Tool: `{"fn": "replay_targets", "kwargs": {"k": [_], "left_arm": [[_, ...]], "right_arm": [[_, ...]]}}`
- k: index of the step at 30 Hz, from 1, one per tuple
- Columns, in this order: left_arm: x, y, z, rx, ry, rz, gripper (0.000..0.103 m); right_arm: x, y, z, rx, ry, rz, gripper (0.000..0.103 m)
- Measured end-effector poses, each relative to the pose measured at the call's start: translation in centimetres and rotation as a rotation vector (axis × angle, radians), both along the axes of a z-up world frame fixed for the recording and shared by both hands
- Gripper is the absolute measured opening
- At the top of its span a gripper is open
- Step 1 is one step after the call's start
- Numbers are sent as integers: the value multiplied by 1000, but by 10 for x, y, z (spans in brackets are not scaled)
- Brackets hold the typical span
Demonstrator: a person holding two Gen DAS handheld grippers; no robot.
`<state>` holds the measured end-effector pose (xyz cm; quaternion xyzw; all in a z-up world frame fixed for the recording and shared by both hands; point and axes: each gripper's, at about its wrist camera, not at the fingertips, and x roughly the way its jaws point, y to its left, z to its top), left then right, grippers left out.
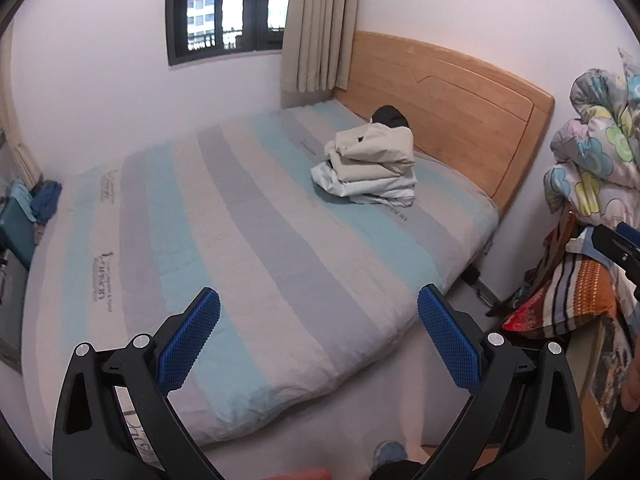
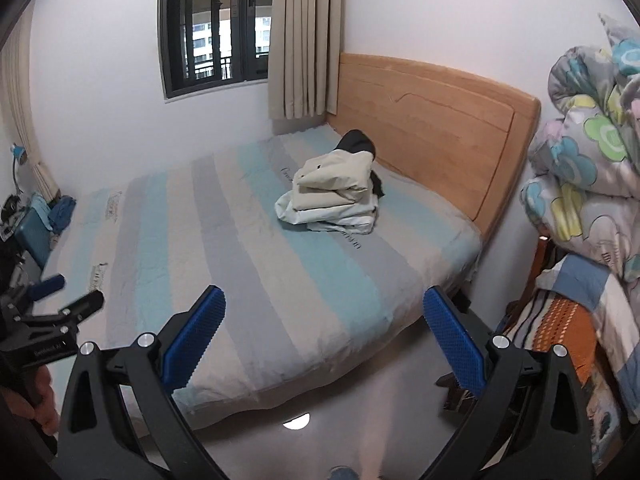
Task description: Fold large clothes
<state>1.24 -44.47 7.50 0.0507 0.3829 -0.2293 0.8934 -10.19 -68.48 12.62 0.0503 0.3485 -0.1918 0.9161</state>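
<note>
A stack of folded pale clothes (image 1: 372, 164) lies on the striped bed (image 1: 240, 220) near the wooden headboard, with a black garment (image 1: 390, 115) behind it. The stack also shows in the right wrist view (image 2: 334, 196). My left gripper (image 1: 318, 312) is open and empty, held above the bed's near corner, far from the stack. My right gripper (image 2: 324, 312) is open and empty, above the bed's near edge. The left gripper also shows at the left edge of the right wrist view (image 2: 60, 296).
A wooden headboard (image 1: 448, 108) backs the bed. A heap of patterned quilts and blankets (image 1: 592, 168) stands at the right. A window (image 1: 224, 8) and curtain (image 1: 316, 28) are on the far wall. Blue items (image 1: 28, 216) lie at the left. Grey floor (image 2: 340, 412) lies below.
</note>
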Motion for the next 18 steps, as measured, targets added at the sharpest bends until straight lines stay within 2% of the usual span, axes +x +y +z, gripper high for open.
{"fn": "replay_targets", "kwargs": {"k": [8,18], "left_arm": [[1,-11,-4,25,-28,31,97],[18,-27,-10,45,-16,3,97]], "right_arm": [[-2,-4,-6,-15,7,6,95],[13,-8,-16,-22,9,-4,95]]}}
